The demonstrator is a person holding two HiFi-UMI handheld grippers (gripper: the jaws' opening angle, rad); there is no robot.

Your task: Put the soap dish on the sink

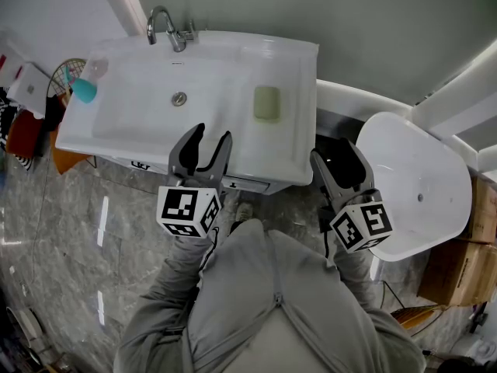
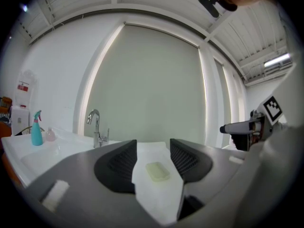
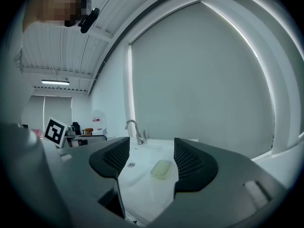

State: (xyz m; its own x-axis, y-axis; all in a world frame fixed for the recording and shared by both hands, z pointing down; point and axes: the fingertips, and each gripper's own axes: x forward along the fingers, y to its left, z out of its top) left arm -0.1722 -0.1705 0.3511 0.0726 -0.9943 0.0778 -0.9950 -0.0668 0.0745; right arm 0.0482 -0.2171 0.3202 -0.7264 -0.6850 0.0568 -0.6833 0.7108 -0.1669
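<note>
Behind left tongs (image 1: 212,132), part of sink (image 1: 299,76)

a teal spray bottle (image 1: 84,90) stands at ten o'clock in the head view, with a pale pink bottle (image 1: 96,70) just beside it and a wire basket (image 1: 60,80) behind. a chrome tap (image 1: 165,26) curves at eleven o'clock. a white rounded shell (image 1: 419,185) sits at three o'clock and cardboard boxes (image 1: 458,266) at four, on a grey marbled floor (image 1: 70,231).

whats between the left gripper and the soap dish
Nothing but bare white sink. In the left gripper view, the soap dish lies beyond the open, empty left gripper, with only sink surface before it.
</note>
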